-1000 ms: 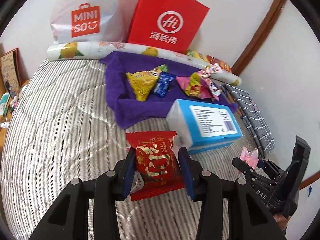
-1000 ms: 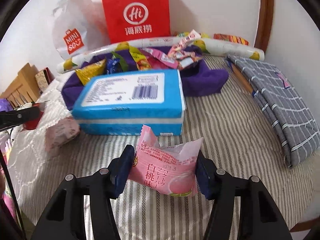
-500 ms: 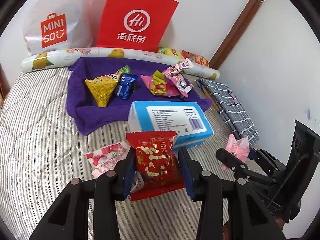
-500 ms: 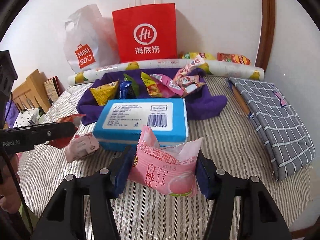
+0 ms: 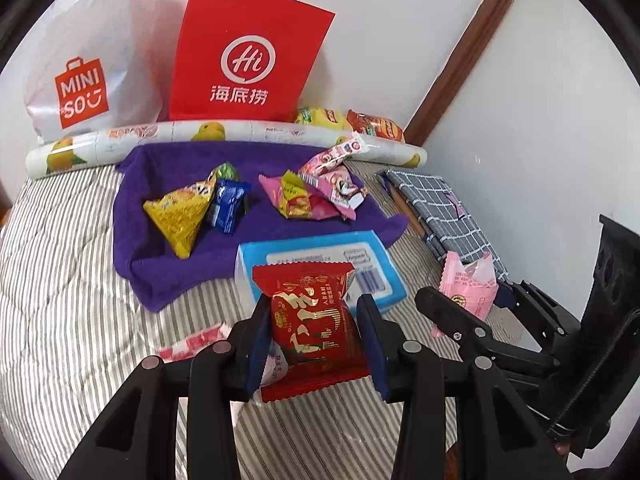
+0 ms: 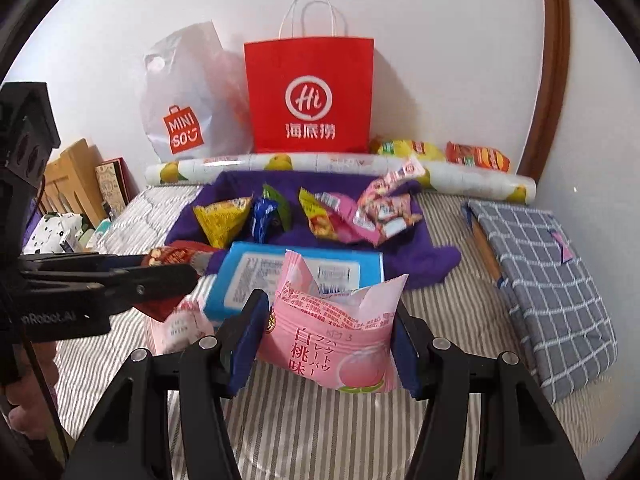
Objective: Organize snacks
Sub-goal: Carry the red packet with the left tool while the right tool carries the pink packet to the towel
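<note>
My left gripper is shut on a red snack packet with gold lettering, held above the striped bed. My right gripper is shut on a pink peach snack packet, also seen in the left wrist view. A purple cloth lies ahead with a yellow packet, a blue packet and several pink packets on it. A pink and white packet lies on the bed below my left gripper.
A blue tissue pack sits in front of the cloth. A red paper bag and a white Miniso bag stand against the wall behind a rolled mat. A folded grey checked cloth lies at right.
Both grippers have pulled back and risen, each keeping its packet. More of the bed, the wall and the bags shows now, and the tissue pack looks smaller.
</note>
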`<move>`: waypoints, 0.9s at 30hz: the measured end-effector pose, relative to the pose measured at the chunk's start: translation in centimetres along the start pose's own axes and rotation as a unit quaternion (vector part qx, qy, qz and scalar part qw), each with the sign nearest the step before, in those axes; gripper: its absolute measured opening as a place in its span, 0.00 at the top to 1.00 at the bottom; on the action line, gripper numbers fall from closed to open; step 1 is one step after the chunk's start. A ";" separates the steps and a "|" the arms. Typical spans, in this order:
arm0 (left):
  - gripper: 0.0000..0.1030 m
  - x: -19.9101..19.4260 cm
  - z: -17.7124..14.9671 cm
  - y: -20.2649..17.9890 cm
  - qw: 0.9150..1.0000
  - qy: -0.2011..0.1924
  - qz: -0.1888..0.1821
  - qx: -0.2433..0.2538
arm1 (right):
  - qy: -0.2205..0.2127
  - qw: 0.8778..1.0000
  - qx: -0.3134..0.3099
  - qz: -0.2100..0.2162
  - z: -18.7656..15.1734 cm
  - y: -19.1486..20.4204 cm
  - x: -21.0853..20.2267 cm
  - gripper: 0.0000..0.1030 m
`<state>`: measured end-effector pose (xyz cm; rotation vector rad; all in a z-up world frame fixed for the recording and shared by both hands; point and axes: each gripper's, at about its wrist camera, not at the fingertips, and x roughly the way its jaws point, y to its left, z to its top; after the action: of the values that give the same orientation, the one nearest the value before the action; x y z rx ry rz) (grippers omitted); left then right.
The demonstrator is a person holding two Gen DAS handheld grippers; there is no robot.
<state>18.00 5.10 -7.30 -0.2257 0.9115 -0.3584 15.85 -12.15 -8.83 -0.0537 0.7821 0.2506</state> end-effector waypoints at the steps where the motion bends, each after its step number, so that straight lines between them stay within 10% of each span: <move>1: 0.61 0.0 0.5 -0.1 1.000 -0.001 0.001 0.001 | -0.002 1.000 0.000 0.001 0.3 -0.1 0.0 0.44; 27: 0.61 4.8 12.0 3.5 0.998 -0.023 0.055 -0.010 | -0.029 0.999 -0.013 0.014 13.1 -3.2 8.4 0.44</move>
<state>31.05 6.83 -4.87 -0.2009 0.8795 -0.2418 31.42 -11.71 -5.60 -0.0587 0.7221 0.2882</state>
